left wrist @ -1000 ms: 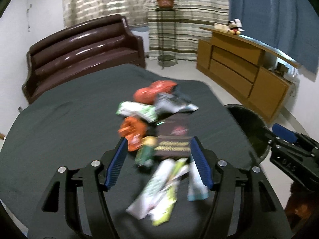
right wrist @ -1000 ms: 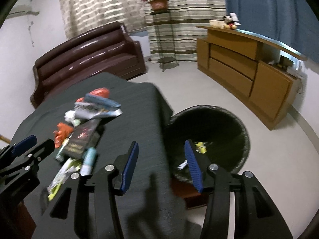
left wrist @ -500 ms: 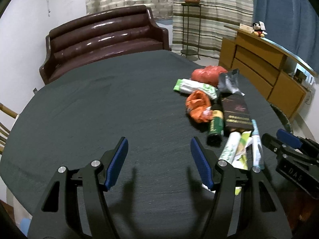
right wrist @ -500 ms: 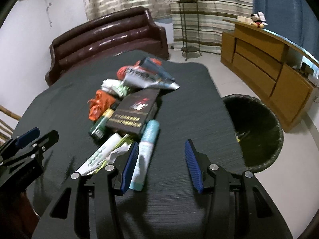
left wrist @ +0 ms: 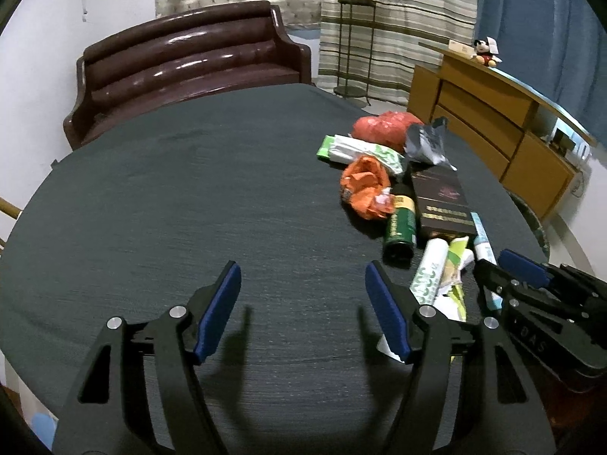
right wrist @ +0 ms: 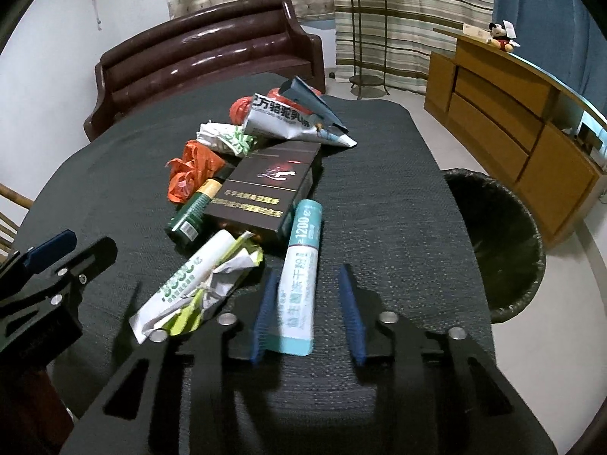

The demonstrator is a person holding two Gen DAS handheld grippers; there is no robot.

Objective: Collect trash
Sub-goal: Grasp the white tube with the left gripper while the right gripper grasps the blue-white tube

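Observation:
A pile of trash lies on the dark round table (left wrist: 189,197). My right gripper (right wrist: 309,276) is open, its fingers straddling the near end of a white-and-teal tube (right wrist: 301,273), not closed on it. Beside it lie a white-green wrapper (right wrist: 193,276), a dark box (right wrist: 265,189), a green bottle (right wrist: 193,212), an orange wrapper (right wrist: 191,170) and a silver bag (right wrist: 292,121). My left gripper (left wrist: 303,280) is open and empty over bare table, left of the pile. The black trash bin (right wrist: 497,235) stands on the floor right of the table.
A brown sofa (left wrist: 182,68) stands behind the table. A wooden sideboard (right wrist: 512,113) runs along the right wall. A plant stand (left wrist: 353,38) is by the curtains. My right gripper also shows in the left wrist view (left wrist: 531,288).
My right gripper swung from over the bin back to the table and came down around the teal tube. My left gripper shifted left, away from the pile.

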